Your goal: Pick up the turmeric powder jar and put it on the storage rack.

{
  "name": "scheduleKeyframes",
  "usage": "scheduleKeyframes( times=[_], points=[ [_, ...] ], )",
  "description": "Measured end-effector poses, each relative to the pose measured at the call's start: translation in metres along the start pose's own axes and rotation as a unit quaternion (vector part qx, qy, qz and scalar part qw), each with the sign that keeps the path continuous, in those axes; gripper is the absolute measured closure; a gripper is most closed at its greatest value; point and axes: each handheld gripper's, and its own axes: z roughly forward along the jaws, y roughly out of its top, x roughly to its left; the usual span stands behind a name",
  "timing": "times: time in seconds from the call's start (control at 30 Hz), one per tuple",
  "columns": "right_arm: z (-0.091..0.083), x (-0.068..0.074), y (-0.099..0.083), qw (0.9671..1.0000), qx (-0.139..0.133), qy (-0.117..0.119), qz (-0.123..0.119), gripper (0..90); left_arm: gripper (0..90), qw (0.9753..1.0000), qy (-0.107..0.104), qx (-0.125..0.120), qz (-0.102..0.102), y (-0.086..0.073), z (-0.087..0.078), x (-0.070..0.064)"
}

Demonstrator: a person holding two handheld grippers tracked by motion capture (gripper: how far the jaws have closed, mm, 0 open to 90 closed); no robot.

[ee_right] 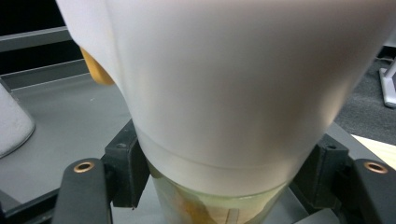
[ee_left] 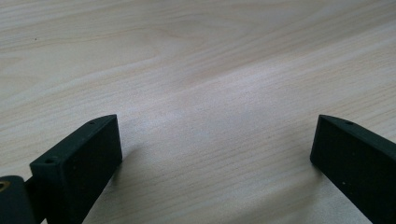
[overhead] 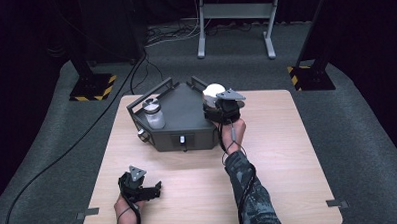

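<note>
A dark grey tray (overhead: pixel 187 125) with raised handles stands at the back middle of the wooden table (overhead: pixel 278 154). At its right corner my right gripper (overhead: pixel 220 107) is shut on a clear jar with a white lid (overhead: pixel 214 90). In the right gripper view the white-lidded jar (ee_right: pixel 224 79) sits close up, and the right gripper (ee_right: pixel 223 179) has one jaw pressed on each side of the glass below the lid; yellowish contents show through. A second white-lidded jar (overhead: pixel 154 114) stands upright on the tray's left side. My left gripper (overhead: pixel 145 190) rests open low over the table's near left; the left gripper (ee_left: pixel 215 149) has only bare wood between its jaws.
The second jar's edge (ee_right: pixel 11 119) shows at the left of the right gripper view, on the tray floor (ee_right: pixel 70 121). A metal stand (overhead: pixel 236 20) and black posts with striped bases (overhead: pixel 93 85) are on the floor beyond the table. A cable (overhead: pixel 63 152) runs across the floor at left.
</note>
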Motion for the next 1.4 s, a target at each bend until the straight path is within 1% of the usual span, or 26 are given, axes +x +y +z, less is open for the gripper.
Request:
scheduleKeyframes(
  times=[0.13, 0.17, 0.2, 0.27, 0.3, 0.4, 0.43, 0.5, 0.67, 0.77, 0.83, 0.9, 0.97, 1.03, 1.17, 1.3, 1.4],
  points=[
    [0.000, 0.000, 0.001, 1.0000, 0.002, 0.000, 0.004, 28.6, 1.9, 1.0000, 0.000, 0.000, 0.000, 0.000, 0.000, 0.000],
    [0.001, -0.001, 0.002, 1.0000, 0.004, 0.003, 0.006, 25.8, 1.9, 1.0000, 0.000, -0.001, 0.000, 0.000, 0.000, 0.000],
    [0.001, 0.000, 0.003, 1.0000, 0.007, 0.001, 0.006, 22.8, 2.0, 1.0000, 0.000, -0.001, 0.000, 0.000, 0.000, 0.000],
    [0.000, -0.001, 0.002, 0.9999, 0.004, -0.001, 0.009, 19.4, 2.0, 1.0000, 0.000, -0.001, 0.000, 0.000, 0.000, 0.000],
    [-0.001, -0.003, 0.003, 0.9999, 0.005, 0.002, 0.013, 17.2, 2.0, 1.0000, 0.000, 0.000, 0.000, 0.000, 0.000, 0.000],
    [-0.005, -0.005, 0.006, 0.9999, 0.012, 0.005, 0.010, 11.5, 2.0, 1.0000, 0.000, -0.001, 0.000, 0.000, 0.000, 0.000],
    [-0.007, -0.006, 0.006, 0.9998, 0.015, 0.008, 0.011, 11.1, 2.0, 1.0000, 0.000, -0.001, 0.000, 0.000, 0.000, 0.000],
    [-0.013, -0.006, 0.006, 0.9998, 0.017, 0.007, 0.005, 8.2, 2.0, 1.0000, 0.000, -0.001, 0.000, 0.000, 0.000, 0.000],
    [-0.026, -0.012, 0.004, 0.9992, 0.036, 0.014, -0.003, 4.3, 2.0, 1.0000, 0.000, -0.001, 0.000, 0.000, 0.000, 0.000],
    [-0.035, -0.013, 0.003, 0.9977, 0.062, 0.008, -0.024, 1.5, 2.0, 1.0000, 0.000, -0.002, -0.001, -0.001, 0.000, -0.001],
    [-0.042, -0.015, -0.001, 0.9970, 0.071, 0.007, -0.030, 0.0, 1.9, 1.0000, 0.000, -0.001, -0.001, 0.000, 0.000, 0.000],
    [-0.052, -0.016, -0.009, 0.9963, 0.078, 0.002, -0.035, 0.0, 1.8, 1.0000, -0.001, -0.001, -0.002, 0.000, 0.000, 0.000],
    [-0.064, -0.019, -0.020, 0.9961, 0.081, -0.002, -0.036, 0.0, 1.7, 1.0000, -0.001, -0.001, -0.002, 0.000, 0.000, 0.000],
    [-0.075, -0.020, -0.032, 0.9952, 0.091, -0.006, -0.034, 0.0, 1.6, 1.0000, 0.000, -0.001, -0.002, 0.000, 0.000, 0.000],
    [-0.099, -0.023, -0.064, 0.9934, 0.110, -0.018, -0.028, 0.0, 1.6, 1.0000, 0.001, -0.001, -0.001, 0.000, 0.000, -0.001],
    [-0.120, -0.024, -0.100, 0.9890, 0.139, -0.046, -0.021, 0.0, 1.6, 1.0000, 0.000, 0.000, 0.000, 0.000, 0.000, 0.000],
    [-0.128, -0.029, -0.121, 0.9847, 0.162, -0.062, -0.011, 0.0, 1.7, 1.0000, 0.001, -0.001, 0.000, 0.000, 0.000, -0.001]
  ],
)
